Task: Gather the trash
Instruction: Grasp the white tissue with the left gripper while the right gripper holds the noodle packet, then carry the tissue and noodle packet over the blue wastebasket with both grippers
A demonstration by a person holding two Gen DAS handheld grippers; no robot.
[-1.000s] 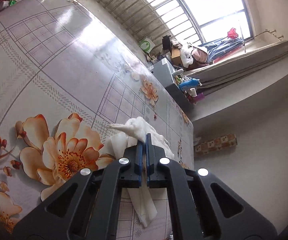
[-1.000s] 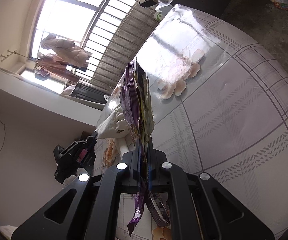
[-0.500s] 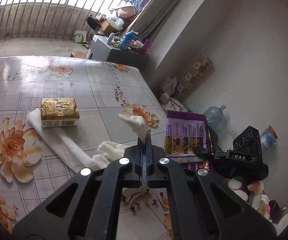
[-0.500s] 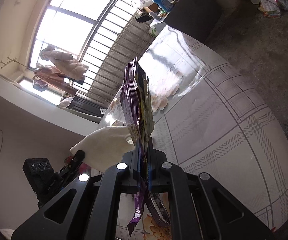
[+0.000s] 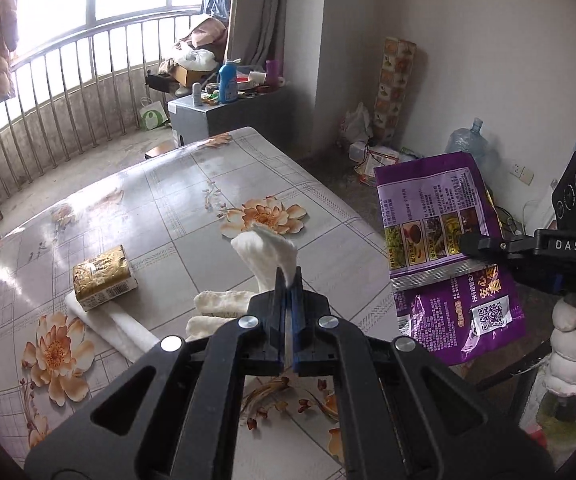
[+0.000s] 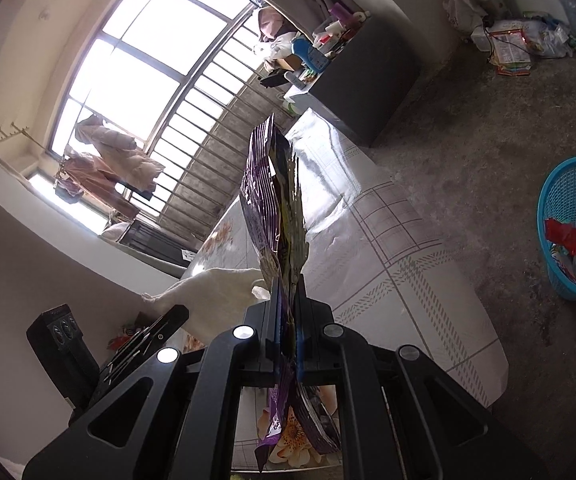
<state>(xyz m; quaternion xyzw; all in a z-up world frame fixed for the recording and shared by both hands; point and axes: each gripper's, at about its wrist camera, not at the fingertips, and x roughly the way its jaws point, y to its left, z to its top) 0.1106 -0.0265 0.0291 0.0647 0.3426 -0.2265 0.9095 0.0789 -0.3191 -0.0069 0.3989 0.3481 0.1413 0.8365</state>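
The left gripper (image 5: 286, 280) is clamped on a soft white tissue (image 5: 265, 254) lifted above the table (image 5: 191, 216). The right gripper (image 6: 286, 288) pinches a light, crinkly purple bag (image 6: 265, 196) by its lower edge. Both pieces look floppy and would probably slip from a loose hold.

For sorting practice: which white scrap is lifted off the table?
The crumpled white tissue pinched in the left tongs; the folded white paper lies flat under the gold packet.

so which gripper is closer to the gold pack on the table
Left. The left gripper, shut on a white tissue, hangs over the table just right of the gold pack. The right gripper, holding the purple bag, is out past the table's edge.
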